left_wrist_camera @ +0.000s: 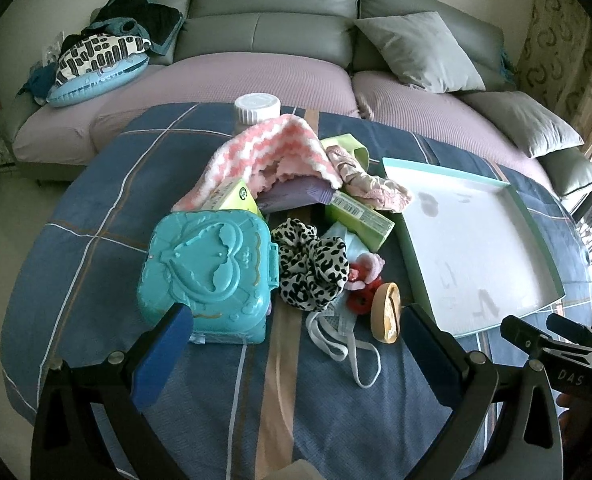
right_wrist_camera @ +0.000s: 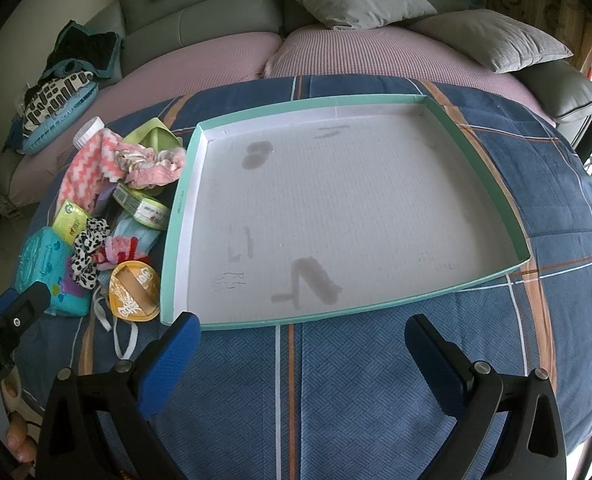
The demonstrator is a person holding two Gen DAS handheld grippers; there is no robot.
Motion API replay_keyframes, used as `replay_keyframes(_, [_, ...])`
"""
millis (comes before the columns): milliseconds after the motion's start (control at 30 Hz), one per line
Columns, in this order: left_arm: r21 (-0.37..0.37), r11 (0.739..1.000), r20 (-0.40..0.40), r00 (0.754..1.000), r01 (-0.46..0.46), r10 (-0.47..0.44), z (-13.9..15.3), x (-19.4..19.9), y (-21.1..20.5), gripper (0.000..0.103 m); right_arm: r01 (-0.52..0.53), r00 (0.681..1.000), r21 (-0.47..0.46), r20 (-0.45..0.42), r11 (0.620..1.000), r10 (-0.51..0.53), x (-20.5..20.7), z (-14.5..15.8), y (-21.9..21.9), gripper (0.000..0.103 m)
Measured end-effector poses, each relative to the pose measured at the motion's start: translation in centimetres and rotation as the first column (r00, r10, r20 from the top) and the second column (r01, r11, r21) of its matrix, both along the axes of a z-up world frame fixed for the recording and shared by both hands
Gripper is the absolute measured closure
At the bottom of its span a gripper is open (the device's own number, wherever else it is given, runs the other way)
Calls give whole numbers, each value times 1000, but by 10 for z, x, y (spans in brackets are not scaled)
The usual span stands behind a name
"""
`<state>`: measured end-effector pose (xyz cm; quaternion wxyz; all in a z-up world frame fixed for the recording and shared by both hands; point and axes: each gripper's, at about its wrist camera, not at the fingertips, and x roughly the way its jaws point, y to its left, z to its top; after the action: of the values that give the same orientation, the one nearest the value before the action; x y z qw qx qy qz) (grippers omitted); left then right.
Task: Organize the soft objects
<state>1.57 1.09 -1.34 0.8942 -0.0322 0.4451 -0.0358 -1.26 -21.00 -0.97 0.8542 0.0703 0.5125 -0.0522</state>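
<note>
A heap of small items lies on the blue plaid cloth. In it are a pink-and-white knitted cloth (left_wrist_camera: pixel 272 148) (right_wrist_camera: pixel 86 164), a leopard-print scrunchie (left_wrist_camera: pixel 309 266) (right_wrist_camera: pixel 88 252), a pale pink frilly fabric (left_wrist_camera: pixel 369 188) (right_wrist_camera: pixel 152 168), a small pink-and-red piece (left_wrist_camera: pixel 363 280) and a light blue face mask (left_wrist_camera: pixel 345 240) with white loops. My left gripper (left_wrist_camera: pixel 296 340) is open, just short of the heap. My right gripper (right_wrist_camera: pixel 301 344) is open in front of the shallow white tray (right_wrist_camera: pixel 491 208) (left_wrist_camera: pixel 531 216), which holds nothing.
Hard items sit among the soft ones: a teal heart-embossed case (left_wrist_camera: pixel 206 268) (right_wrist_camera: pixel 40 260), green packets (left_wrist_camera: pixel 359 216) (right_wrist_camera: pixel 142 206), a purple pack (left_wrist_camera: pixel 296 196), a white-capped bottle (left_wrist_camera: pixel 257 107) and a round tan puff (left_wrist_camera: pixel 385 312) (right_wrist_camera: pixel 134 290). A grey sofa (left_wrist_camera: pixel 264 32) with cushions stands behind.
</note>
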Motion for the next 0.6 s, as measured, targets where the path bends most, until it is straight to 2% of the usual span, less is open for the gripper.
replay_keyframes(600, [-45,999,23,1000,-10,11,4,1,7,0,-3,1000,0,3,1000,3,0,-1,-1,0])
